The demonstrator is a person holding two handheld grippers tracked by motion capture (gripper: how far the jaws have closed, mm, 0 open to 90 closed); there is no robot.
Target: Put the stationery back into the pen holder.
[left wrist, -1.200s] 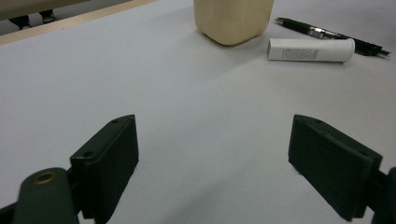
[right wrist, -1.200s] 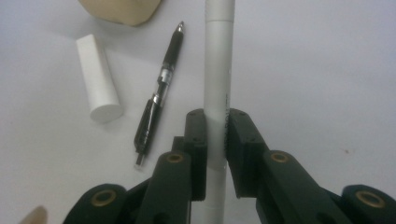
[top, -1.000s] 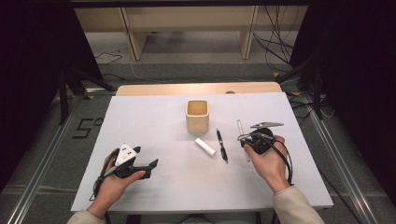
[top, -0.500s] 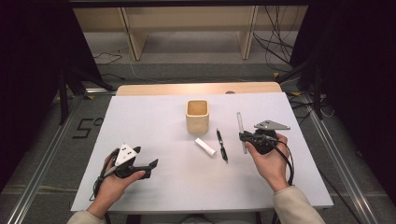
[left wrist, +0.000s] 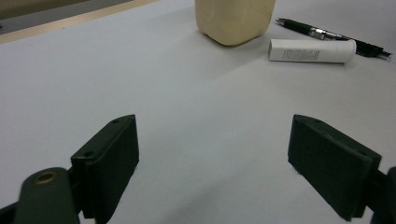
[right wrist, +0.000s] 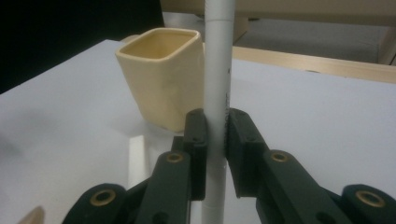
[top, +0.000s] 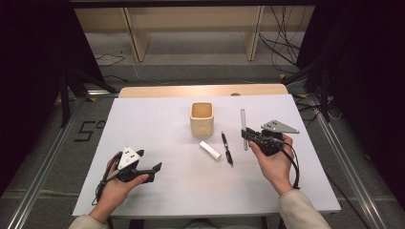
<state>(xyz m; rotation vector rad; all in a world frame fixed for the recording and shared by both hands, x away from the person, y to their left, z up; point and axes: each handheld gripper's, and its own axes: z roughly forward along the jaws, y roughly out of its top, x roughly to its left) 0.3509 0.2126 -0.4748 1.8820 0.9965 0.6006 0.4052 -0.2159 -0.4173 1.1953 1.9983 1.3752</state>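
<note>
My right gripper (top: 246,135) is shut on a grey-white pen (top: 243,125), right of the table's middle. In the right gripper view both pads clamp the pen (right wrist: 218,56) about mid-length, and it stands up between my right gripper's (right wrist: 215,128) jaws. A cream square cup (top: 201,118) stands upright just left of it, also seen close behind the pen as the cup (right wrist: 161,74). My left gripper (top: 154,172) rests open at the front left, with nothing between its jaws (left wrist: 212,154).
A black pen (top: 227,149) and a short white tube (top: 210,150) lie on the white table (top: 157,119) in front of the cup. From the left gripper view the cup (left wrist: 236,18), tube (left wrist: 312,50) and black pen (left wrist: 327,35) lie ahead.
My right hand has turned slightly with the pen, which now points straighter away from the person. The left hand has not moved.
</note>
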